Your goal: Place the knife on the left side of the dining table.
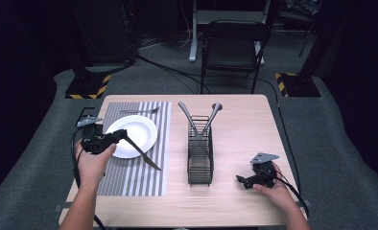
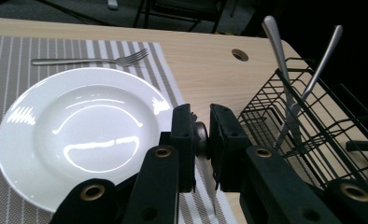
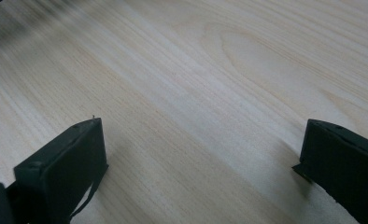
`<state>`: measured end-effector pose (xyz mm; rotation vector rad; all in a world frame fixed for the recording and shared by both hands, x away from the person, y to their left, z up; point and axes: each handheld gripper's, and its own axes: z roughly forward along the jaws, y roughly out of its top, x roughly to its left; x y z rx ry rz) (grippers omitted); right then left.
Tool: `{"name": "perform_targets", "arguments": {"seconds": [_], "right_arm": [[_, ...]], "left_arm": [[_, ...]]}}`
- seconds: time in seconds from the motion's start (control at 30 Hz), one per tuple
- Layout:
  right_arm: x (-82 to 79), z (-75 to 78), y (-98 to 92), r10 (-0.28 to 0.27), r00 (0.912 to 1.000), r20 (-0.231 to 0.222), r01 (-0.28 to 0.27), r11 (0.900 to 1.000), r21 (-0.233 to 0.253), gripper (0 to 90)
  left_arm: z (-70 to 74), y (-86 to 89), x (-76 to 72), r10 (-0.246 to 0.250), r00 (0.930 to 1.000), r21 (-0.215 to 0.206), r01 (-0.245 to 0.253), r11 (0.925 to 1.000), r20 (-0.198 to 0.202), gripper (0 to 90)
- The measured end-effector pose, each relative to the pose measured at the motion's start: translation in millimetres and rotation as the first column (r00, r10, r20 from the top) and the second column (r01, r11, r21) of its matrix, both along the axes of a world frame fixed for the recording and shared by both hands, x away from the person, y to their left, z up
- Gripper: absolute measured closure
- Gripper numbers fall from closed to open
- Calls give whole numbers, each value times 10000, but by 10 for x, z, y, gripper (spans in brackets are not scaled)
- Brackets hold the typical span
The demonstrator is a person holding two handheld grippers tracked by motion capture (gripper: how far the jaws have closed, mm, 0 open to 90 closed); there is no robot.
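My right gripper (image 1: 244, 181) sat low over the bare table (image 1: 240, 134) near my edge, jaws spread wide with nothing between them (the right gripper view showed wood grain and my two black jaws). My left gripper (image 1: 122, 135) was clamped on one knife (image 1: 143, 154), jaws pressed against its handle (image 2: 201, 135); the blade slanted down and toward me over the striped mat (image 1: 134, 172), its tip just above the cloth or touching it, I could not tell which. Just beside my left jaws lay one white plate (image 1: 141, 129) on that mat, empty and glossy. To its right stood one black wire caddy (image 1: 200, 158) holding two utensils (image 1: 199, 120), their handles crossing and leaning apart. Beyond the plate, one fork (image 1: 140, 111) lay flat along the far end of the mat.
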<state>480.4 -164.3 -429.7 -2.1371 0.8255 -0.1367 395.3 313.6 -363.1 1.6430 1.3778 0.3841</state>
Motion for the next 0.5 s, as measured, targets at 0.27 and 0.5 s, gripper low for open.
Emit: {"name": "perform_targets", "arguments": {"seconds": [0.27, 0.5], "right_arm": [[0, 0, 0, -1, 10000, 4, 1, 10000, 2, 0], [1, 0, 0, -23, 10000, -10, 23, 10000, -2, 0]], "left_arm": [[-203, 249, -42, 702, 9973, -416, -710, 9966, -211, 771], [-362, 402, -66, 1006, 9945, -735, -1025, 9920, -286, 752]]}}
